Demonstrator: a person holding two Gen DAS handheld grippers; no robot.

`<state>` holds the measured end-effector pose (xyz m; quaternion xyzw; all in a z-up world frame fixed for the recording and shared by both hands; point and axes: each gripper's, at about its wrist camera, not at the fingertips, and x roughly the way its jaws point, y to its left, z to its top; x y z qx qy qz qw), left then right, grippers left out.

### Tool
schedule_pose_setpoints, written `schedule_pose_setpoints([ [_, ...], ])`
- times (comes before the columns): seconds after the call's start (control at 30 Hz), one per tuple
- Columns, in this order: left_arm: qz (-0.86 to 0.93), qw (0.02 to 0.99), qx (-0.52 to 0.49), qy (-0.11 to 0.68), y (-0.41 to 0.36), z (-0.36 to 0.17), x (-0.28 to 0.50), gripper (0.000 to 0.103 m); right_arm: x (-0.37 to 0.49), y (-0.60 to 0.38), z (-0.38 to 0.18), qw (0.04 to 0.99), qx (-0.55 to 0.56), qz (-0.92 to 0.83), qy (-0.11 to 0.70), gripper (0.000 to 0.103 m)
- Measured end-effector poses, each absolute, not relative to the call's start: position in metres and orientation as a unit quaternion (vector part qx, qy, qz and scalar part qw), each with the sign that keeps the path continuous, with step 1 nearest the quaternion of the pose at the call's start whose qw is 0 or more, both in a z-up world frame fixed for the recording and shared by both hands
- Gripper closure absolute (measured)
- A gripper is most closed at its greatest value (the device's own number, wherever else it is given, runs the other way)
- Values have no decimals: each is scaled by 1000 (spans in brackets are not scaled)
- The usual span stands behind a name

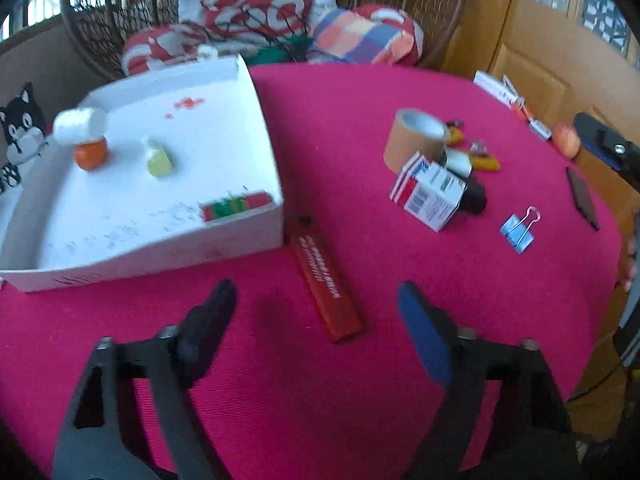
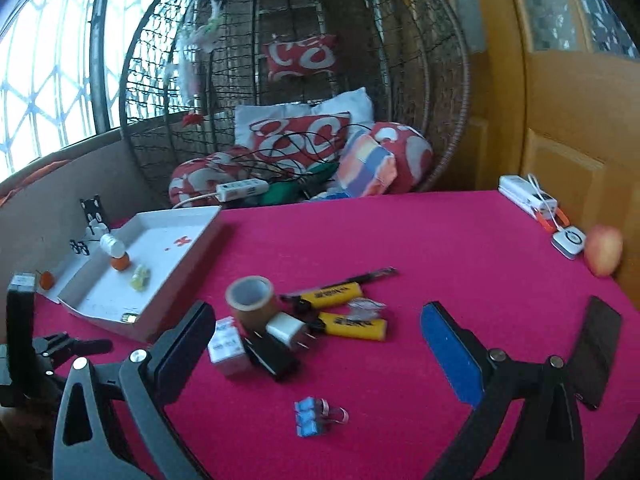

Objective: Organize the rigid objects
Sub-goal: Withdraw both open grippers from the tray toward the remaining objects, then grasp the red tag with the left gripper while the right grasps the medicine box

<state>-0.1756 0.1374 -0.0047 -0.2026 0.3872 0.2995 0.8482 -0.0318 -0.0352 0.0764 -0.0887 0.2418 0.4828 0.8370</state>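
Both hand-held grippers, left (image 1: 316, 300) and right (image 2: 318, 320), gape wide and empty over the desk (image 1: 400, 360); white lettering on the red bar (image 1: 326, 280) is unreadable.

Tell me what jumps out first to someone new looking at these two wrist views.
The magenta tablecloth dominates both views. On its left sits a white tray holding an orange-bottomed bottle and a small yellow item. Mid-table, clutter huddles around a brown tape roll. A red box lies beside the tray, ahead of the open left hand-held gripper.
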Motion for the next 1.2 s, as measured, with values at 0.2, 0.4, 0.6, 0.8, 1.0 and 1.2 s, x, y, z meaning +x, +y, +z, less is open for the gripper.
schedule_pose_setpoints([
  [0.2,313,842,-189,398,136,-14,-166,28,-47,-24,62,799,-121,538,240,0],
  [0.4,315,845,-154,403,130,-17,-166,40,-69,17,45,762,-175,574,242,0],
  [0.6,305,849,-167,399,140,-13,-186,87,-71,41,36,742,-184,589,261,1],
  [0.8,292,853,-174,395,138,-11,-193,87,-72,60,21,728,-216,587,281,22],
  [1.0,283,857,-181,391,137,-11,-196,87,-69,73,11,738,-229,565,289,31],
  [1.2,272,862,-183,387,134,-10,-198,87,-76,84,4,729,-262,558,297,68],
])
